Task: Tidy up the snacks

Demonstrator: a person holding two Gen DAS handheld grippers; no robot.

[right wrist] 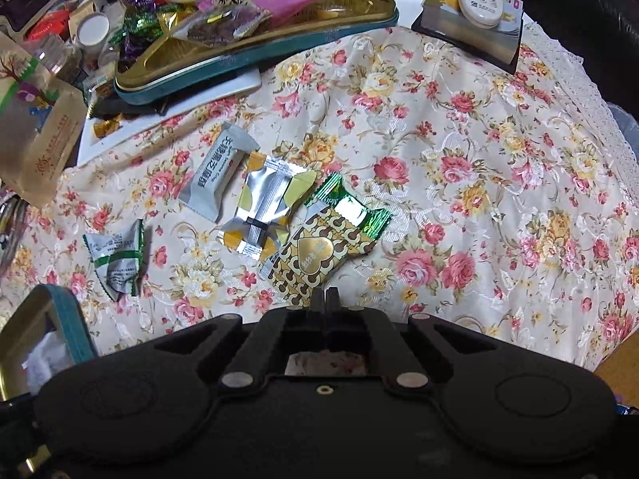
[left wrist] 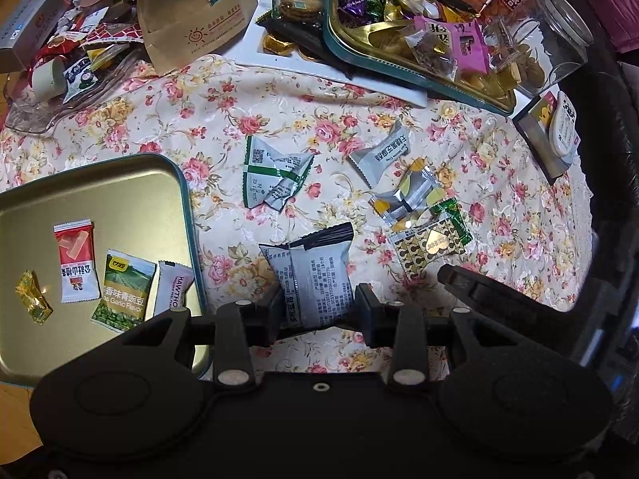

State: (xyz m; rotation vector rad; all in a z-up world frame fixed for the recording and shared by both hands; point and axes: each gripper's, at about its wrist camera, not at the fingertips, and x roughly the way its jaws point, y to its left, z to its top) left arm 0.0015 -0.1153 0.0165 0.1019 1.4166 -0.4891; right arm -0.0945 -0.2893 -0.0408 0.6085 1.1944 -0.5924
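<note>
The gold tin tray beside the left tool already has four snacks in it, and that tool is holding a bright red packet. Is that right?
Not quite. The left wrist view shows the left tool holding a grey packet with a black top edge, not a bright red one. The rest stands: the gold tin tray beside it already has four snacks in it.

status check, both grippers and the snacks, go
Left gripper clamped on grey snack packet. Right gripper shut on gold heart-print packet. Gold tin tray beside, nothing blocking.
</note>
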